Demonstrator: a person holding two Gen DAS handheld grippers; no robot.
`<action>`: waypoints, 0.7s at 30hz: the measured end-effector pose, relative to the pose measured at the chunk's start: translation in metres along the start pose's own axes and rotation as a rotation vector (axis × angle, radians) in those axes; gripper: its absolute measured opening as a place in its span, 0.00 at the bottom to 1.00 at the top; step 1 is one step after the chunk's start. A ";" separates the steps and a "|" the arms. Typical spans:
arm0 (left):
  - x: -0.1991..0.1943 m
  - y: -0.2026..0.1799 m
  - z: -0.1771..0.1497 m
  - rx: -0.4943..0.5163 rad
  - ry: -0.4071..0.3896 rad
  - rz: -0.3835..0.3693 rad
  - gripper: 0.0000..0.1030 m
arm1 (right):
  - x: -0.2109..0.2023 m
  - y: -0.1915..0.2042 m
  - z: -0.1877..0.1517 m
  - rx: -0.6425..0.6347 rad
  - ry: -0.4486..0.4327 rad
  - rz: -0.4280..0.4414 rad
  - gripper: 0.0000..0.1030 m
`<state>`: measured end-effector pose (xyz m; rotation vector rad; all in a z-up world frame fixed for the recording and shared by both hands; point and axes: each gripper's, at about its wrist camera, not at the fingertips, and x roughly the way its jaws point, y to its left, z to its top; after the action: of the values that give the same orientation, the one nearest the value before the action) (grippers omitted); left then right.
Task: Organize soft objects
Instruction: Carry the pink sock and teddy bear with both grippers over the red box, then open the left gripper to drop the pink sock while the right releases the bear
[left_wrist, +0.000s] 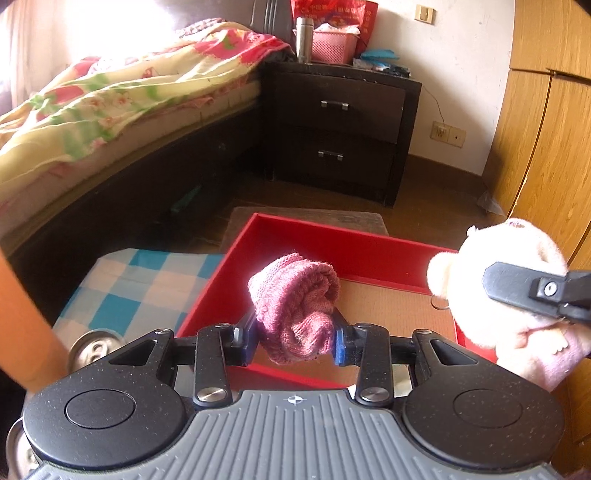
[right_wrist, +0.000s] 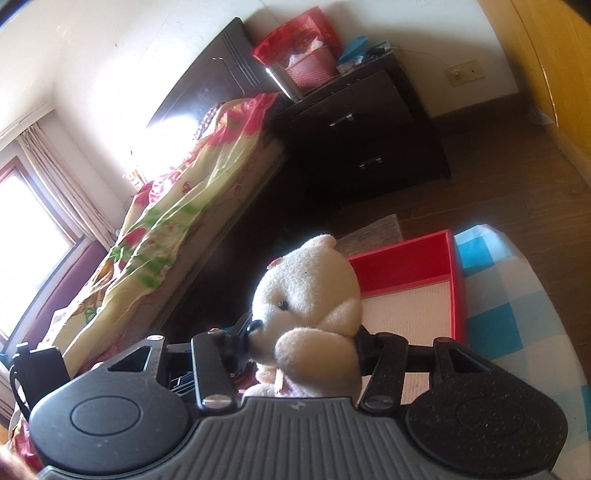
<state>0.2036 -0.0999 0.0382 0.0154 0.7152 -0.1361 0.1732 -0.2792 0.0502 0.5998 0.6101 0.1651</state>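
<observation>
In the lower centre of the left wrist view, the left gripper (left_wrist: 297, 338) clamps a rolled pink knitted sock (left_wrist: 295, 314) between its blue pads, above the shallow red box with a tan woven floor (left_wrist: 373, 254). At right, the right gripper (left_wrist: 517, 291) pinches a cream plush teddy bear (left_wrist: 495, 280); its own view shows the jaws narrow on the bear (right_wrist: 306, 295). Left of the box lies a blue-and-white checked cloth (left_wrist: 147, 284). Farther back stand a dark two-drawer nightstand (left_wrist: 340, 125) and a bed with a floral quilt (left_wrist: 110, 99).
</observation>
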 end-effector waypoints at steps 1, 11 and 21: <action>0.003 -0.001 0.001 0.004 0.001 0.001 0.38 | 0.004 -0.003 0.000 -0.002 0.005 -0.013 0.28; 0.024 0.000 0.007 -0.002 0.018 -0.007 0.38 | 0.037 -0.015 0.001 -0.005 0.043 -0.092 0.28; 0.042 -0.005 0.008 0.017 0.035 -0.012 0.47 | 0.061 -0.024 0.000 0.007 0.084 -0.145 0.31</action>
<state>0.2394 -0.1104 0.0169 0.0301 0.7489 -0.1535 0.2225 -0.2800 0.0064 0.5550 0.7336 0.0528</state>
